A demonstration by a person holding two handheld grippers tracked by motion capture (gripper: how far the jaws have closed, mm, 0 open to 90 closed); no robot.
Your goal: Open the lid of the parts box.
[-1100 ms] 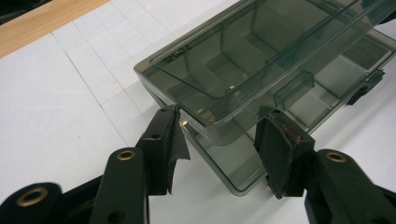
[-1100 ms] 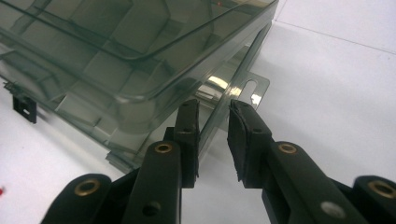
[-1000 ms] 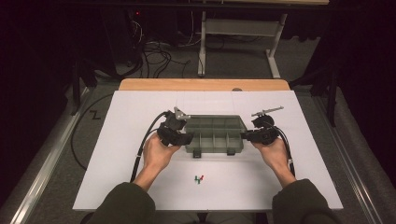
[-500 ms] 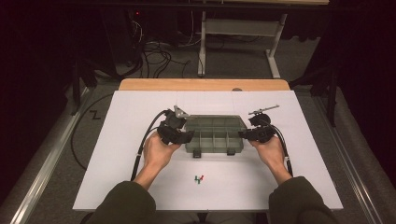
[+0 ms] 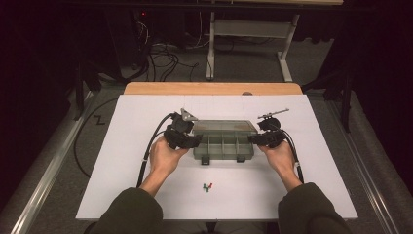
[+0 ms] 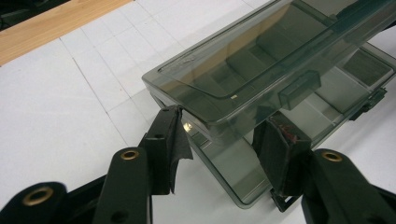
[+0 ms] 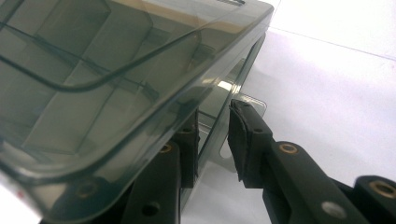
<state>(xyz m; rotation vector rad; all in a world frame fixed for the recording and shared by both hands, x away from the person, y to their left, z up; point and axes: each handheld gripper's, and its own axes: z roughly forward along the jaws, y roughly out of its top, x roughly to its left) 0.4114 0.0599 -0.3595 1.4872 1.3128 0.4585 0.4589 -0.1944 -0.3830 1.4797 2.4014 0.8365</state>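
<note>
The white table (image 5: 122, 161) was laid out with the work at its middle, well within reach of both forearms. There a smoky translucent compartment box (image 5: 221, 142) was set, its lid (image 6: 261, 56) seen raised at a slant above the divided tray, most likely so that the compartments could be reached. The box was flanked at its two short ends, apparently to be steadied from both sides. At the left end the left gripper (image 6: 219, 140) was placed with one jaw on each side of the box's corner; the jaws were held partly apart, and whether the pads pressed on the wall could not be told. At the right end the right gripper (image 7: 212, 140) was set astride the end wall, one jaw inside and one outside, a gap seen at the outer pad. A few small red and green pieces (image 5: 208, 187) were left loose near the table's front edge, apart from the box
</note>
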